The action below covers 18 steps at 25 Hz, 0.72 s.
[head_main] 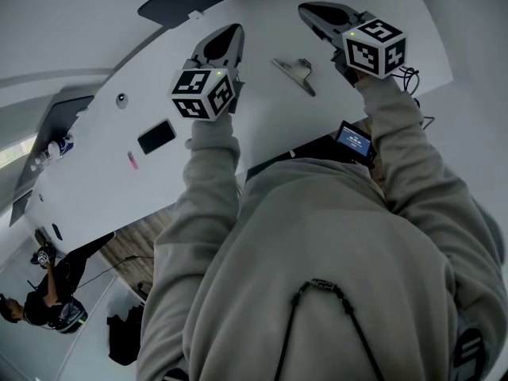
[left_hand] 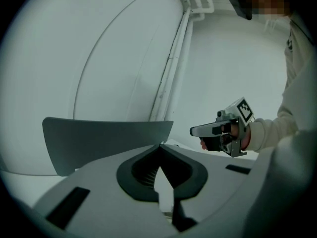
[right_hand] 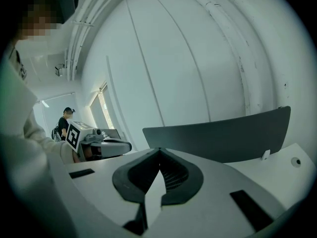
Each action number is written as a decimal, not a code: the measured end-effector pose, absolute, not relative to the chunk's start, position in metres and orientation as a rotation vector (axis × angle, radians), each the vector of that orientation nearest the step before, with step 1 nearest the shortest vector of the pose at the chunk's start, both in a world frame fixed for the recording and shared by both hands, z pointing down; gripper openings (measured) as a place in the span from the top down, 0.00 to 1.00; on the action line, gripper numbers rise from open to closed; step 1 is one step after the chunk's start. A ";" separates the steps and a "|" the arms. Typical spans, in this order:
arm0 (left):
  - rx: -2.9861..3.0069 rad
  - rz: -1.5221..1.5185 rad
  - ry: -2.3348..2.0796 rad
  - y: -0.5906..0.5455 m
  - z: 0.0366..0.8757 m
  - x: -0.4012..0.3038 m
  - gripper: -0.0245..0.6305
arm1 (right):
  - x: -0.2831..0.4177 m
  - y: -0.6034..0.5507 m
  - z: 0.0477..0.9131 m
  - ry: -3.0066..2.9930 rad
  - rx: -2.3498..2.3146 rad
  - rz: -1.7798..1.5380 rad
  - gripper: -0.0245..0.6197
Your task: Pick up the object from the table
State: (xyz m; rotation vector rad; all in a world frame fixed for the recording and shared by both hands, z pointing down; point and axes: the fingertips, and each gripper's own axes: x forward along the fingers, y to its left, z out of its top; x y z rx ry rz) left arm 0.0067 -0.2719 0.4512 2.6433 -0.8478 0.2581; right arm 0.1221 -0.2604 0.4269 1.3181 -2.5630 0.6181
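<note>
A: Logged one metal clip (head_main: pixel 294 74), flat on the white table (head_main: pixel 262 125), untouched. Poses?

B: Noted both sleeved forearms stretched forward, one on each side of the clip. Placed left gripper (head_main: pixel 232 32) just left of the clip. Placed right gripper (head_main: pixel 308 9) just right of it, tip reaching beyond it. Recorded both pointing away from the body, noses slightly down, apart from the clip.

A: Jaws?

B: Read both pairs pressed together tip to tip, nothing between them.

A: Counts?

B: Counted two grippers and one clip. Added one black slab (head_main: pixel 156 136) and one small pink item (head_main: pixel 132 161), both well left of the clip.

A: View differences?

B: Found the clip in the head view only. Caught the opposite gripper in each gripper view, plus a grey curved panel (right_hand: pixel 218 133) beyond the clip. Spotted a second person (right_hand: pixel 64 120) in the right gripper view and head view, not in the left gripper view.
</note>
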 end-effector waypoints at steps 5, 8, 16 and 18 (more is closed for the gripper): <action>2.625 0.298 -0.807 -0.259 0.471 0.013 0.96 | 0.126 -0.253 0.440 -2.549 1.327 0.645 0.93; 2.616 0.319 -0.792 -0.251 0.482 0.016 0.96 | 0.128 -0.247 0.449 -2.539 1.331 0.670 0.93; 2.567 0.351 -0.768 -0.243 0.507 0.022 0.96 | 0.132 -0.236 0.474 -2.492 1.318 0.737 0.93; 2.553 0.355 -0.767 -0.240 0.514 0.022 0.96 | 0.134 -0.231 0.481 -2.479 1.315 0.753 0.93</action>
